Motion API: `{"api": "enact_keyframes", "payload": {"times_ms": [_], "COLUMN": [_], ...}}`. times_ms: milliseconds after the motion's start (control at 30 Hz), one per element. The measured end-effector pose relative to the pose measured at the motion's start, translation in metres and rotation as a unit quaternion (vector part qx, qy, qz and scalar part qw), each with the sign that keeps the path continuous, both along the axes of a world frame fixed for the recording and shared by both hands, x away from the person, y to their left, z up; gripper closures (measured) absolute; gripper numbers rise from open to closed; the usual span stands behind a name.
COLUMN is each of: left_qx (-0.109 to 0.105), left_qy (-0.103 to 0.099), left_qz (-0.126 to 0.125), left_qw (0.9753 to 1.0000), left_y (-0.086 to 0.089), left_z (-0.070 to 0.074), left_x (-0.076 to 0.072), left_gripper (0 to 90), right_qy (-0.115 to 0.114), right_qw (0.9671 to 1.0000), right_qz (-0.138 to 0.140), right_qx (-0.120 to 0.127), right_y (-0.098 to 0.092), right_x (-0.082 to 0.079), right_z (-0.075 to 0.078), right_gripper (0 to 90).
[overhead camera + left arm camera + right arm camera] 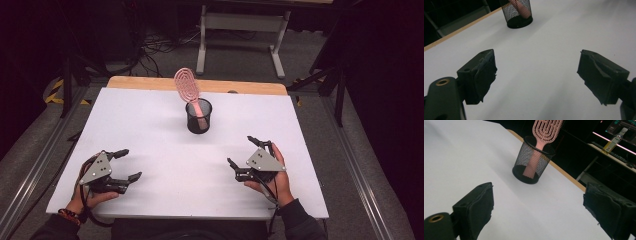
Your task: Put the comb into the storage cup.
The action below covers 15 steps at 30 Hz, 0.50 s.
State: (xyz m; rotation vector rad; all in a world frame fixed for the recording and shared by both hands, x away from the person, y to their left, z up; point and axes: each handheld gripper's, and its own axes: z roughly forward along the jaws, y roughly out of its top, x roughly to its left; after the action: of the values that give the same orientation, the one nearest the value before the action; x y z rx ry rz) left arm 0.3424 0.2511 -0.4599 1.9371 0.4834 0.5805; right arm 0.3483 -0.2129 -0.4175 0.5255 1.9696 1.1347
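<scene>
A pink hairbrush [187,86] stands handle-down in a black mesh cup [198,117] at the middle back of the white table [150,130]. The cup [532,165] and brush [546,130] appear ahead in the right gripper view, and the cup [518,12] sits at the top of the left gripper view. My left gripper [128,164] rests open near the front left, held by a hand. My right gripper [241,151] is open at the front right. Nothing lies between either pair of jaws.
A wooden strip [200,84] edges the table's far side. Beyond it stand a white table frame [240,30] and cables on the floor. A bottle [615,138] sits on a distant desk in the right gripper view.
</scene>
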Motion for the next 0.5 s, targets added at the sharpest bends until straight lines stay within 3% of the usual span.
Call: {"api": "enact_keyframes", "payload": {"times_ms": [200, 500], "left_qx": [-0.003, -0.009], "left_qy": [-0.007, -0.011], "left_qz": [0.001, 0.003], "left_qw": [1.0000, 0.9999], "left_y": [0.001, 0.001], "left_z": [0.001, 0.003], "left_x": [-0.002, -0.003], "left_gripper": [15.8, 12.9], "right_qy": [-0.002, 0.023], "right_qw": [0.9999, 0.9991], "right_qz": [-0.007, -0.024], "right_qx": [0.013, 0.026], "right_y": [-0.009, -0.031], "right_x": [-0.006, -0.013], "right_z": [-0.008, -0.027], "right_gripper": [10.4, 9.5]}}
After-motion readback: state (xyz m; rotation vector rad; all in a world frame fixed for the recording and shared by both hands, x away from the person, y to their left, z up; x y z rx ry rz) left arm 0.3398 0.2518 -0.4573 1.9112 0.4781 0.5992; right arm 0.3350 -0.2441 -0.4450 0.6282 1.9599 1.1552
